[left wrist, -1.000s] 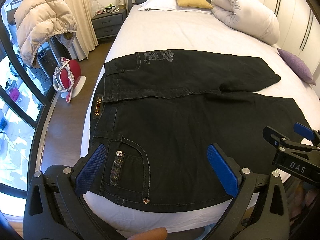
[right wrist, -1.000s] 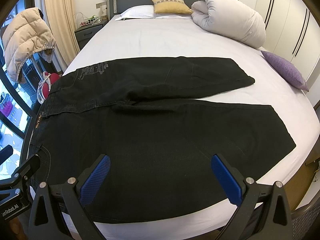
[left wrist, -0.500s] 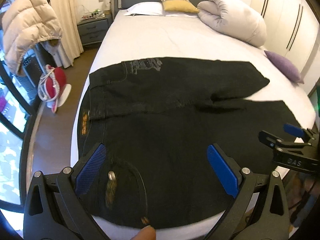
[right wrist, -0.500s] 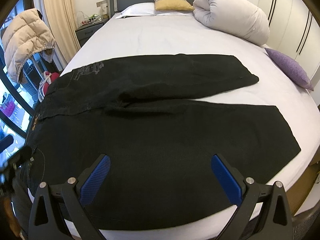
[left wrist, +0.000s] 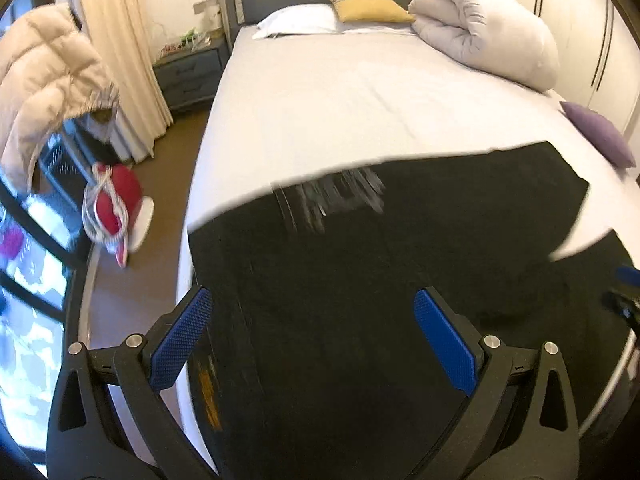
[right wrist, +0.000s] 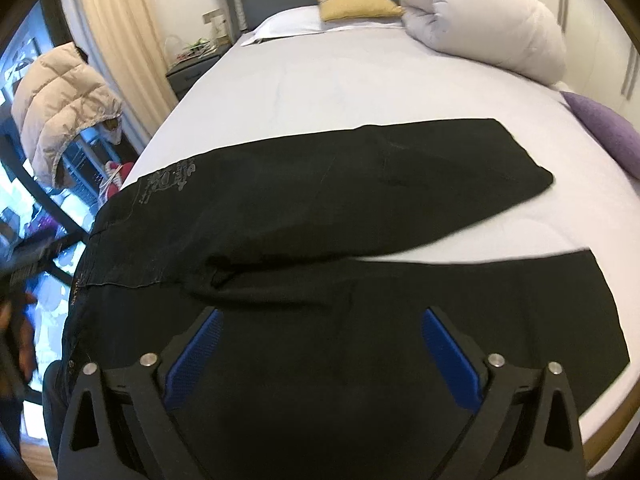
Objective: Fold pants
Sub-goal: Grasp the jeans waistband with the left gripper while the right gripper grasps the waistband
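Black pants (right wrist: 320, 216) lie flat across the near end of the white bed (right wrist: 320, 84), waist to the left, both legs spread to the right. In the left wrist view the pants (left wrist: 400, 260) fill the lower frame, blurred by motion. My left gripper (left wrist: 312, 336) is open and empty, low over the waist end. My right gripper (right wrist: 320, 344) is open and empty, low over the near leg by the crotch. The right gripper's tip (left wrist: 624, 292) shows at the left view's right edge.
A rolled white duvet (right wrist: 488, 28), a yellow cushion (right wrist: 356, 2) and a white pillow sit at the headboard. A purple cushion (right wrist: 604, 132) lies at the bed's right edge. A beige puffer jacket (left wrist: 44, 84), a red bag (left wrist: 116, 204) and a nightstand (left wrist: 192, 76) stand left of the bed.
Both grippers have moved forward and down over the pants, so the near waist and hem edges have slid out of view below the fingers. Both stay open.
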The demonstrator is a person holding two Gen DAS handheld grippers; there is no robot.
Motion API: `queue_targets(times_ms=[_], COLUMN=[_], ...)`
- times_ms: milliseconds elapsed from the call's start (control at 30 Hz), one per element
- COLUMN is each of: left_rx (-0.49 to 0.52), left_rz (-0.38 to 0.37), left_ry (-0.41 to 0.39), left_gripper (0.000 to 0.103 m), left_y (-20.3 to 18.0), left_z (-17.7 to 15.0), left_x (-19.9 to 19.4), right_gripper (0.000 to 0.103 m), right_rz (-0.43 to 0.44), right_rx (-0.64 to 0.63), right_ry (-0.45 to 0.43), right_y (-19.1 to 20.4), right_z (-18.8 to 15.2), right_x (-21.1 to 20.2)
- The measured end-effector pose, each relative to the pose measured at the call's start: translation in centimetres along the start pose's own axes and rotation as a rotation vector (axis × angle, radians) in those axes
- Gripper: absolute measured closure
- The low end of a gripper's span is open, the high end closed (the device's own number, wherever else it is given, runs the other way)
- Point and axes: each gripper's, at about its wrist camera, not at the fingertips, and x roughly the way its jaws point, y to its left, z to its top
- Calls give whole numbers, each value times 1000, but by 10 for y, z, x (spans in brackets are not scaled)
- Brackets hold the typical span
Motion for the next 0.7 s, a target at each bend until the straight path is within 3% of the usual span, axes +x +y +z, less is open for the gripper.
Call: queue_targets(times_ms=[133, 267, 433, 700], left_rx=[97, 242, 285, 342], left_rz=[-55, -133, -232, -303], left_ry=[28, 159, 285, 436], left_gripper=[0, 0, 4, 11], left_y=[19, 35, 55, 66], left_z=[51, 91, 96, 104], left_x=[42, 102, 158, 223], right_gripper=[15, 24, 29, 33], right_rz=[15, 85, 133, 179], right_rx=[-87, -125, -197, -259], right_ry=[10, 26, 30, 83], right_y=[0, -1, 8, 18], right_z=[13, 24, 26, 28], right_x=[12, 23, 32, 53])
